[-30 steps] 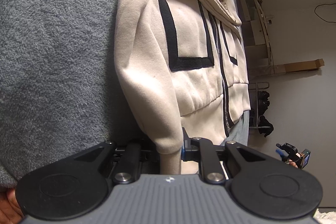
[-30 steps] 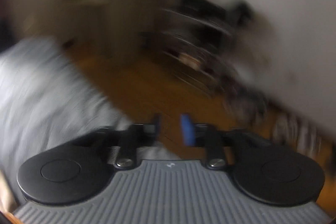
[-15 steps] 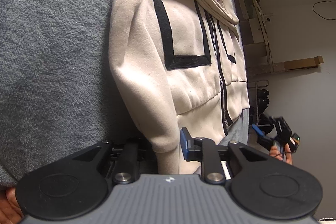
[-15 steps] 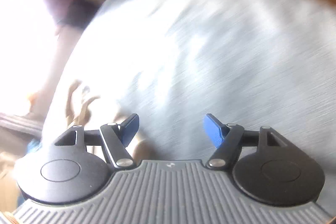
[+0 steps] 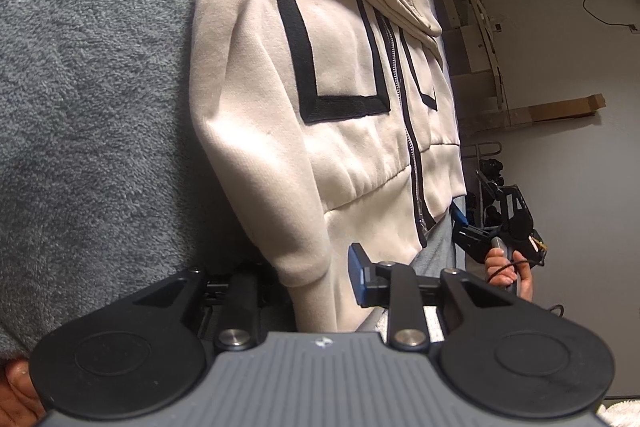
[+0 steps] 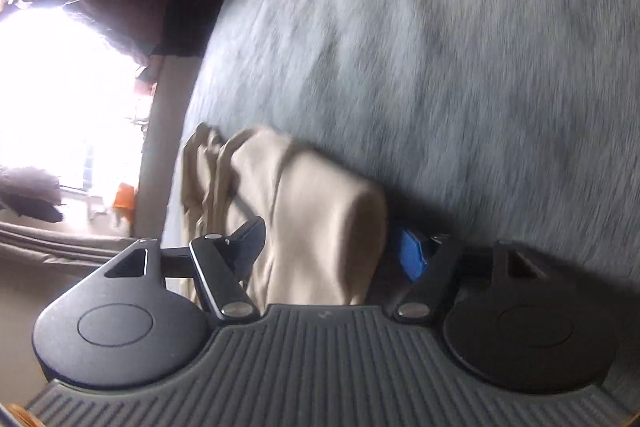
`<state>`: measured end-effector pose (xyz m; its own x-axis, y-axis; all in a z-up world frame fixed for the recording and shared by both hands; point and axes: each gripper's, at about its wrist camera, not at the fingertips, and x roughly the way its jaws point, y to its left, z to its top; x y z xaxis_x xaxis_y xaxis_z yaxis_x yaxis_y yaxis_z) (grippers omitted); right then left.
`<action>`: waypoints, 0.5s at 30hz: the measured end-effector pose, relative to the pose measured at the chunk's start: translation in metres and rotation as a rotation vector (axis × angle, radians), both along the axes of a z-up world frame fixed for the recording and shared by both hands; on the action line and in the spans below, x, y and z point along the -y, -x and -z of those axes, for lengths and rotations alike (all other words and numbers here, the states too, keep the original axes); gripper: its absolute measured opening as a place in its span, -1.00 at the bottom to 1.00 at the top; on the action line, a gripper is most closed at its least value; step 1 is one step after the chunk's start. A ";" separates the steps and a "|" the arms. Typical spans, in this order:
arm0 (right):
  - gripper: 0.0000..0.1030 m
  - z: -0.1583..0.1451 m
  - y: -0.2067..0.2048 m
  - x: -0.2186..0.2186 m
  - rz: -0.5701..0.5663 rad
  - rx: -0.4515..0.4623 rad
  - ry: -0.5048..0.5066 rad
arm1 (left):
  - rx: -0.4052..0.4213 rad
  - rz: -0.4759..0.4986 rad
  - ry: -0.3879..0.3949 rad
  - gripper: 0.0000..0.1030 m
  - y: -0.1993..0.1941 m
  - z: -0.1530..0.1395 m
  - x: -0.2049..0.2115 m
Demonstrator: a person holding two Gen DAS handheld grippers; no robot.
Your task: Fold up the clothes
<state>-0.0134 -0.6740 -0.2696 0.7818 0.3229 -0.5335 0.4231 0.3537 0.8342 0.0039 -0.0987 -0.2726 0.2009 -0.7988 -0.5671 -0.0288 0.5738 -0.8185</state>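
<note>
Hoodie [image 5: 340, 131] lay on grey blanket [image 5: 92, 107]. Left gripper [image 5: 316, 271] jaws just easing apart, cuff [image 5: 304, 263] between, pads clear. Right gripper [image 6: 328, 247] agape around sleeve [image 6: 320, 223], not gripping.

Lighting uneven; your right view is smeared, your left view sharp.
In your right view the window [image 6: 60, 99] is blown out white and the grey blanket [image 6: 460, 67] streaks. Your left view is dim but even, the wall [image 5: 560, 75] bending at the edge.

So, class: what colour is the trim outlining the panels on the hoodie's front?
Black, on the cream hoodie; the left wrist view shows it best.
</note>
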 end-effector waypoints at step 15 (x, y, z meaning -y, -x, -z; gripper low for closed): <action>-0.92 -0.037 -0.002 -0.089 -0.204 0.140 0.109 | 0.206 0.069 -0.011 -0.88 -0.006 -0.041 0.021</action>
